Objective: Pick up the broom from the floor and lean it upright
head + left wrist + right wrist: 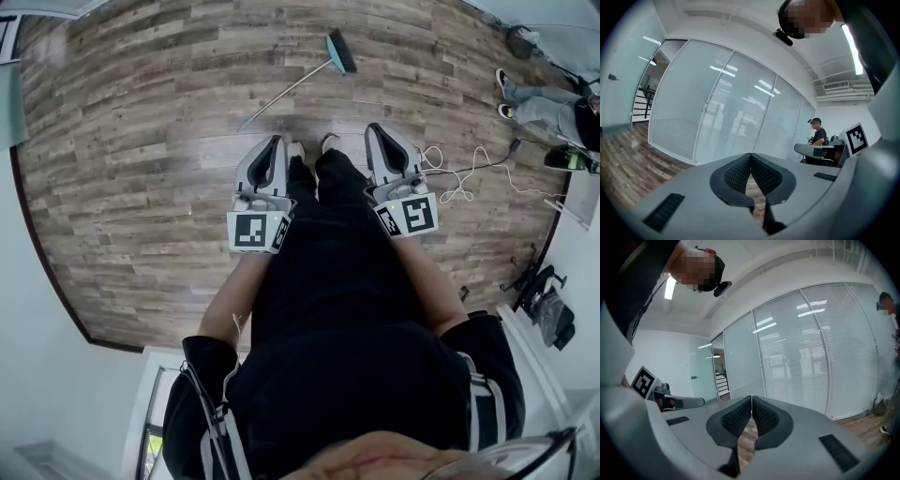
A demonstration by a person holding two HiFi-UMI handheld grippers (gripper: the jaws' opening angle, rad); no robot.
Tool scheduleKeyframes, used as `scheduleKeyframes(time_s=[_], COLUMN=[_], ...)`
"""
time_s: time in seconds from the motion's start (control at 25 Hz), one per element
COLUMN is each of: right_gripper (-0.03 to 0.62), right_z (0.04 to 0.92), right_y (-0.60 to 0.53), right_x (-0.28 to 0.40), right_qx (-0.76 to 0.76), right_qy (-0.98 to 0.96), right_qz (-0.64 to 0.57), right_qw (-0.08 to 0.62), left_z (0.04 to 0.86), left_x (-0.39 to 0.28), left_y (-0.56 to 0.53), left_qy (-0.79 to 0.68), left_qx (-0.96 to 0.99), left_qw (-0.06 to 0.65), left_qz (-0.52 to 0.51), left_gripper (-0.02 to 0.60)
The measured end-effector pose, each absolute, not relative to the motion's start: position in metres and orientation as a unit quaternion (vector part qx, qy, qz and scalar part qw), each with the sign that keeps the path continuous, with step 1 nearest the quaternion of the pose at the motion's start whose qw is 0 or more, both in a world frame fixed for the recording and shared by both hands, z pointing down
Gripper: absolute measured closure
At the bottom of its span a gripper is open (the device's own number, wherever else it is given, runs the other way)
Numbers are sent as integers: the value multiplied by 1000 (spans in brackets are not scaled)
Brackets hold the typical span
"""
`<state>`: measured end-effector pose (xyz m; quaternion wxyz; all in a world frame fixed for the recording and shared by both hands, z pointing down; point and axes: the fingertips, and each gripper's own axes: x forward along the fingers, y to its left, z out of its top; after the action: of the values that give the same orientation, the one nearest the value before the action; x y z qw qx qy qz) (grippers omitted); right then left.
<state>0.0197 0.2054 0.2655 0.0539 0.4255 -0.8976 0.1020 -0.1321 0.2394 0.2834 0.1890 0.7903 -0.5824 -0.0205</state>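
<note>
The broom (298, 82) lies flat on the wooden floor ahead of me, its teal head (339, 51) at the far right end and its thin grey handle running down to the left. My left gripper (273, 146) and my right gripper (380, 137) are held side by side at waist height, well short of the broom. Both are shut, tips together, with nothing between them. In the left gripper view the left gripper (750, 157) points at a glass wall; in the right gripper view the right gripper (752, 400) does too. The broom is in neither gripper view.
A white cable (461, 175) trails over the floor at the right. A person's legs (534, 103) stand at the far right, near dark equipment (546, 298) by the wall. Frosted glass partitions (731, 108) with blinds run along the room's far side; another person (817, 136) stands at a desk.
</note>
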Motion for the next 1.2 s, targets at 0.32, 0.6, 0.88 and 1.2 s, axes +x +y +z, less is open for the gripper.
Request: scheduleKeyframes(time_s=[0.32,0.6,0.88,1.2], right_gripper=[574,574,572,572], right_z=[301,367,486,638], right_y=[167,121,99,89], right_x=[-12,-35,-58,-86], right_qx=[321,231,137,50], right_qy=[-935,-948,-940,-929], right_qz=[103,77,36,4], right_qw=[113,206,309,365], left_z=[299,326,383,483], left_x=[-144,-174,-220,-246], left_y=[224,201,203,223], left_qy=[-628,-696,-773,-806], left_qx=[753,687,605,557], left_qw=[197,206,188,198], left_qz=[-17,-31,-37,-22], left_gripper=[561,561,561,561])
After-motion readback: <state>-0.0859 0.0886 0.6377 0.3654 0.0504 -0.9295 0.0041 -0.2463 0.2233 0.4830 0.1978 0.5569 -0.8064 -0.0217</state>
